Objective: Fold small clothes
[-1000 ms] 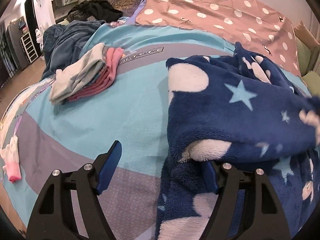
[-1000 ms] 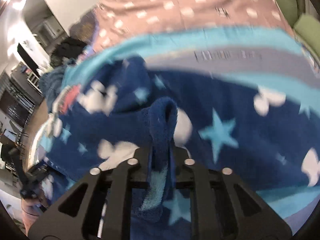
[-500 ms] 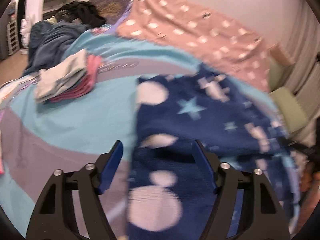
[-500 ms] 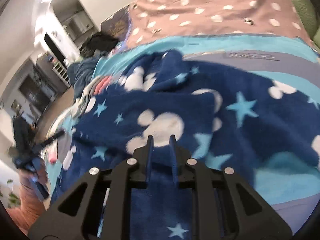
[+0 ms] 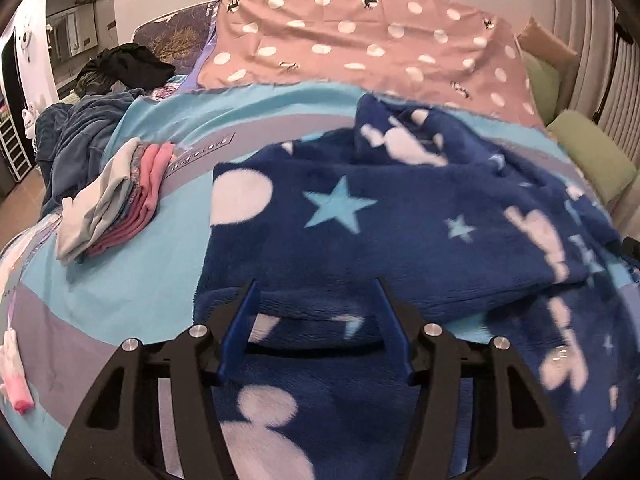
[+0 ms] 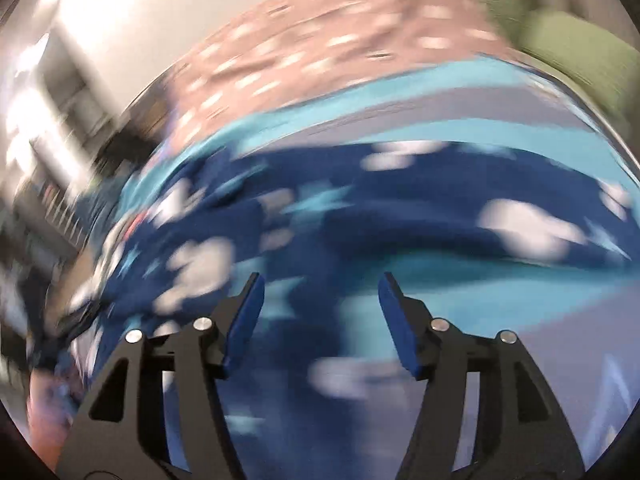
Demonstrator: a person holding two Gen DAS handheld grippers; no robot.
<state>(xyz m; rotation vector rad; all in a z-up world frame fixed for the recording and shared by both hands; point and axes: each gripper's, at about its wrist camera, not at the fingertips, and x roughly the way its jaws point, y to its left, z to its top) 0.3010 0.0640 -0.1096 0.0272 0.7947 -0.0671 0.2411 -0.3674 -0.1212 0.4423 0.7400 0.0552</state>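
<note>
A navy fleece garment [image 5: 380,224] with pale stars and white mouse-head shapes lies folded over on the striped bed. My left gripper [image 5: 316,292] hovers over its near folded edge; its jaws are closing, with fleece below and between them but not pressed by the pads. In the blurred right wrist view the same fleece [image 6: 360,216] lies spread out. My right gripper [image 6: 320,288] is over its near edge, jaws opening, nothing pinched between the blue pads.
A stack of folded pink and grey clothes [image 5: 116,200] sits left on the turquoise and grey sheet [image 5: 132,276]. A pink dotted cover [image 5: 360,48] lies behind, dark clothes [image 5: 80,136] far left, green cushions [image 5: 592,152] right, a small pink-white sock [image 5: 14,372] near the left edge.
My right gripper let go of the fleece fold it was pinching and swung aside. The left gripper narrowed and shifted over the garment's near edge, which now lies folded flat.
</note>
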